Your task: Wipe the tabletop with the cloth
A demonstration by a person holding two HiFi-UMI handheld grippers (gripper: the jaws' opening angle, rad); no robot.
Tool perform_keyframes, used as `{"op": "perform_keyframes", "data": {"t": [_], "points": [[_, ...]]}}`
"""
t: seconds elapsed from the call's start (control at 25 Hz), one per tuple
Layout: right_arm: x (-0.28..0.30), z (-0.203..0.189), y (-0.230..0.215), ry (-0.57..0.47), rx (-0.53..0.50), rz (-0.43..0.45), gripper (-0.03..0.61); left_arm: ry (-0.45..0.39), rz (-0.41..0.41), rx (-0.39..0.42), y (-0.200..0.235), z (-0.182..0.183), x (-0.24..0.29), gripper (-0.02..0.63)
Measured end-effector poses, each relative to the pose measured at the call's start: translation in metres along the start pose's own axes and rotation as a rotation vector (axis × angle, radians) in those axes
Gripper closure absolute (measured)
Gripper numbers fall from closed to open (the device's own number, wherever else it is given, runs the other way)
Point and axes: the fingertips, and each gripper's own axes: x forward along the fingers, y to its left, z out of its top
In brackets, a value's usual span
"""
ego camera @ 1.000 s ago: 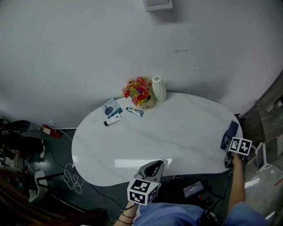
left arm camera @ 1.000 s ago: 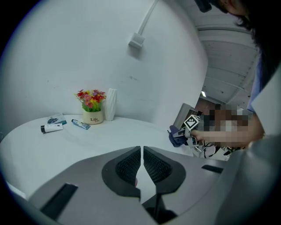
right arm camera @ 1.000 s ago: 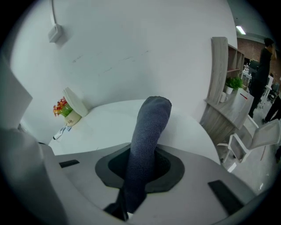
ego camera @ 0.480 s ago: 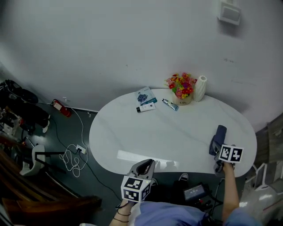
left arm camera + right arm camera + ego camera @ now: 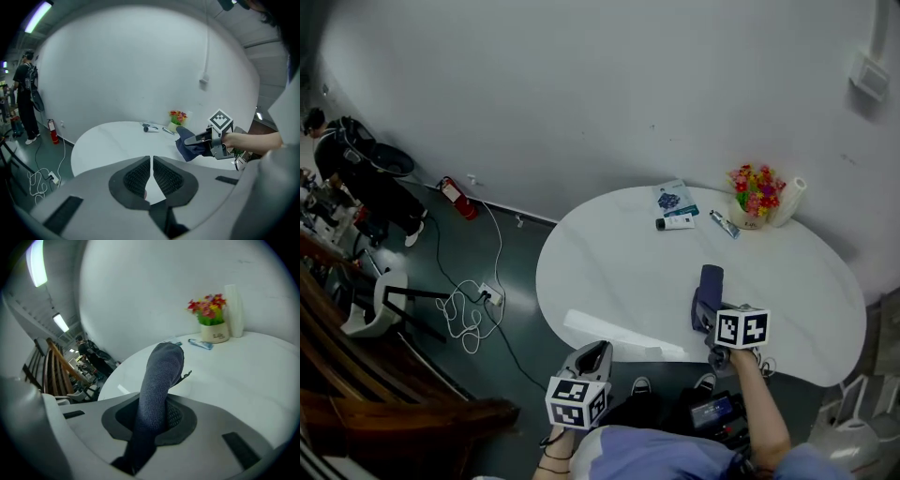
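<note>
The white oval tabletop (image 5: 628,281) fills the right half of the head view. A dark blue cloth (image 5: 710,285) sticks forward over the table's near middle, with my right gripper (image 5: 709,309) shut on it. In the right gripper view the cloth (image 5: 160,373) stands up between the jaws and hides the pads. Seen from the left gripper view, the cloth (image 5: 188,149) hangs just over the surface. My left gripper (image 5: 592,355) is off the table's front-left edge. Its jaws (image 5: 152,165) are shut with nothing between them.
At the table's far right stand a flower pot (image 5: 751,201) and a white vase (image 5: 788,199), with a tube (image 5: 723,224), a booklet (image 5: 672,198) and a small bottle (image 5: 677,222) beside them. Cables (image 5: 469,309) lie on the floor at left, near a red extinguisher (image 5: 455,196) and a person (image 5: 352,173).
The head view has swung left. My right gripper has carried the cloth from the table's right edge in over the near middle. The left gripper stays off the front edge.
</note>
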Motion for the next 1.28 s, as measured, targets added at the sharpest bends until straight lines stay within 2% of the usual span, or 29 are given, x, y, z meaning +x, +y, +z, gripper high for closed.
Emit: {"op": "perform_keyframes", "data": {"t": [0.2,0.44,0.76,0.84,0.96,1.12,1.28], "points": [[0.06,-0.012,0.11,0.07,-0.098,0.135,0.509,-0.019,0.085,-0.07,0.056,-0.017,-0.031,0.591],[0.112,-0.045,0.227,0.178,-0.218,0.288,0.509,-0.033,0.188,-0.156,0.107,-0.038,-0.071,0.591],[0.156,-0.094,0.33,0.294,-0.355,0.445,0.509,-0.033,0.283,-0.247,0.139,-0.07,-0.111,0.591],[0.163,-0.105,0.338,0.316,-0.374,0.457,0.509,-0.025,0.289,-0.26,0.14,-0.077,-0.115,0.591],[0.172,-0.117,0.331,0.344,-0.385,0.429,0.509,-0.012,0.278,-0.261,0.139,-0.083,-0.115,0.591],[0.173,-0.12,0.295,0.359,-0.363,0.356,0.509,0.0,0.25,-0.233,0.137,-0.08,-0.103,0.591],[0.158,-0.113,0.246,0.341,-0.307,0.285,0.509,-0.009,0.204,-0.18,0.124,-0.057,-0.085,0.591]]}}
